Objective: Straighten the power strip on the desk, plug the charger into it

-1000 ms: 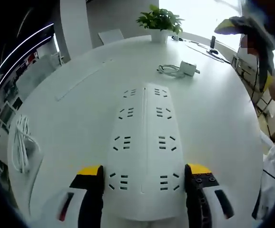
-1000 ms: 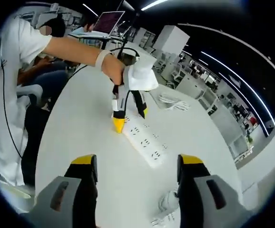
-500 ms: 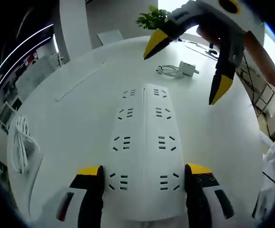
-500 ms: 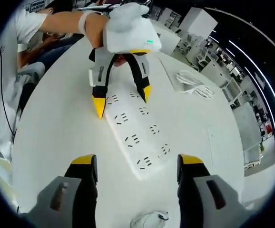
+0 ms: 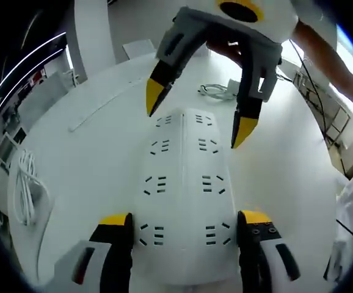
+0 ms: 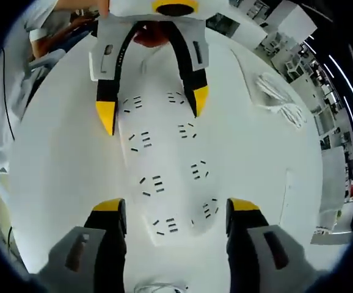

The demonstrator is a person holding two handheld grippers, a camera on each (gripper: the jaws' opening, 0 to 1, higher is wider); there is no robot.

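Both grippers' fingers wide | left gripper, right gripper straddle power strip ends | desk

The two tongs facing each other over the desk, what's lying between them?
The white power strip lies lengthwise between them: the left tongs straddle one end, the right tongs the other. The right gripper view mirrors this.
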